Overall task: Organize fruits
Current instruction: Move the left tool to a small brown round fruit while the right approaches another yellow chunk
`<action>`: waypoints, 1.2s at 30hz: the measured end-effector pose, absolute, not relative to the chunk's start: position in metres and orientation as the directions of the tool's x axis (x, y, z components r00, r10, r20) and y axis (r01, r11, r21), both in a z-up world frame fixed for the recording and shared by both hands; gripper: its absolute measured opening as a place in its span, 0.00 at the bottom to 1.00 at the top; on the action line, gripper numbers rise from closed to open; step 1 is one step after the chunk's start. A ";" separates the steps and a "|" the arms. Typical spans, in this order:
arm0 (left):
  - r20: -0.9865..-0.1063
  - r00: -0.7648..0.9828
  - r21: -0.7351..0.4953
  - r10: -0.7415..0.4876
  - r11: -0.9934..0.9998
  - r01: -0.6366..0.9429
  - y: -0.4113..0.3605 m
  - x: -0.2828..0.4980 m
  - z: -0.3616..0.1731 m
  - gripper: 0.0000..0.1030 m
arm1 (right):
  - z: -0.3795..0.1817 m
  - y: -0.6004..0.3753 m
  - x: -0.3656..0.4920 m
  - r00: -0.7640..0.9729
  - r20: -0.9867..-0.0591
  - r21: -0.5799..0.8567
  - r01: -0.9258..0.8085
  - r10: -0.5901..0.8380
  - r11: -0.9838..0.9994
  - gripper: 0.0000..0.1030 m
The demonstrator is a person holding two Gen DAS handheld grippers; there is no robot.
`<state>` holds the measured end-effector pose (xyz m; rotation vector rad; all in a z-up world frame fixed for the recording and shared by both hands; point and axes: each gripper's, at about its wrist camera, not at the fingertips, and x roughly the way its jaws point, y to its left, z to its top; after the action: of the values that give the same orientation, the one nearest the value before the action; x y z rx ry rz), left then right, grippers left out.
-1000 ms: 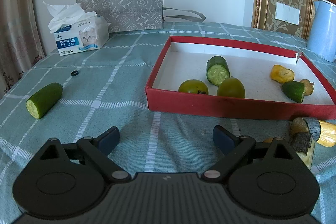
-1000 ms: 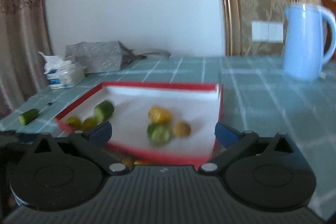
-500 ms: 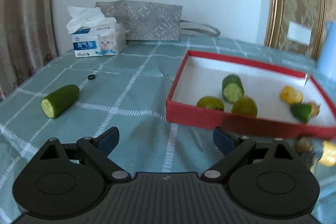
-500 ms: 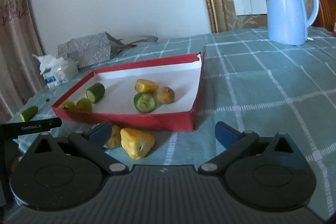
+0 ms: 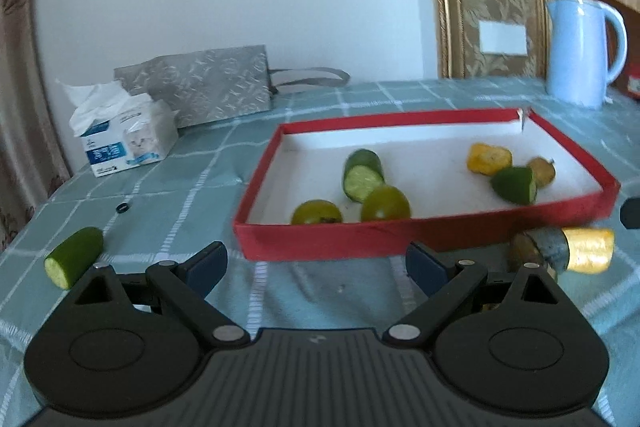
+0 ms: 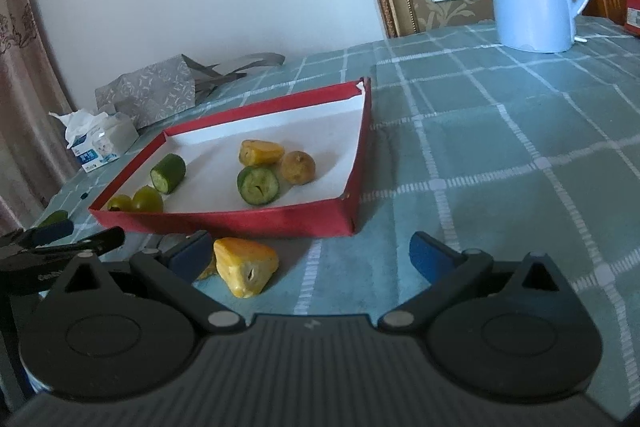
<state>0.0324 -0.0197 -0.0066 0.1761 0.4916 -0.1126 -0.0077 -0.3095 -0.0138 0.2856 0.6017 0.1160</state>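
Far to the left on the bench [image 5: 168,195], a cut cucumber piece [image 5: 74,257] lies outside the red tray [image 5: 320,239], its pale cut face toward the camera and its long axis running away to the upper right. It sits left of the left tool [image 5: 316,261], just beyond that tool's left finger; the jaws stand wide apart with nothing between them. So the left tool is clearly the nearer one for this piece. In the tray lie two green round fruits, two more cucumber pieces, a yellow chunk and a brown fruit. Further right, a yellow fruit chunk [image 6: 246,265] rests on the bench against the tray's near wall, just inside the left finger of the right tool [image 6: 310,255], likewise spread and empty. A brownish piece beside it is mostly hidden.
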 end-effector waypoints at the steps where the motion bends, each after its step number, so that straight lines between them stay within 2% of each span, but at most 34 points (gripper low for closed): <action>1: -0.492 0.867 0.143 -0.076 0.976 0.166 -0.021 0.035 -0.008 0.94 | -0.014 -0.309 -0.008 0.818 -0.542 0.300 -0.029 0.195 0.954 1.00; 7: -0.535 0.839 0.151 -0.099 0.966 0.210 -0.026 0.042 -0.013 0.94 | -0.013 -0.304 -0.009 0.820 -0.543 0.266 -0.038 0.182 0.963 1.00; 10: -0.560 0.827 0.183 -0.046 0.967 0.177 -0.023 0.051 -0.016 0.96 | -0.014 -0.302 -0.008 0.819 -0.548 0.248 -0.038 0.173 0.968 1.00; 13: -0.554 0.830 0.189 -0.057 0.963 0.192 -0.022 0.049 -0.015 0.95 | -0.014 -0.302 -0.008 0.818 -0.548 0.249 -0.040 0.175 0.968 1.00; 23: -0.504 0.861 0.328 -0.067 0.907 0.263 -0.038 0.038 -0.015 0.94 | -0.015 -0.299 -0.007 0.809 -0.560 0.233 -0.052 0.177 0.971 1.00; 26: -0.499 0.863 0.333 -0.072 0.904 0.268 -0.040 0.038 -0.015 0.91 | -0.015 -0.298 -0.006 0.804 -0.569 0.227 -0.050 0.174 0.973 1.00; 28: -0.496 0.865 0.341 -0.071 0.901 0.269 -0.041 0.038 -0.015 0.84 | -0.016 -0.298 -0.006 0.800 -0.573 0.228 -0.052 0.177 0.972 1.00; 31: -0.501 0.861 0.329 -0.090 0.900 0.286 -0.040 0.037 -0.015 0.79 | -0.017 -0.296 -0.005 0.796 -0.580 0.219 -0.053 0.174 0.974 1.00; 34: -0.489 0.867 0.310 -0.097 0.910 0.276 -0.034 0.035 -0.013 0.79 | -0.018 -0.295 -0.004 0.791 -0.587 0.211 -0.056 0.172 0.976 1.00; 36: -0.483 0.864 0.266 -0.146 0.915 0.303 -0.026 0.030 -0.009 0.79 | -0.018 -0.295 -0.004 0.789 -0.590 0.209 -0.058 0.173 0.976 1.00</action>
<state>0.0300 -0.0260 -0.0087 0.3430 0.4737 -0.2398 -0.0036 -0.2949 -0.0182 0.1842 0.6508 0.1248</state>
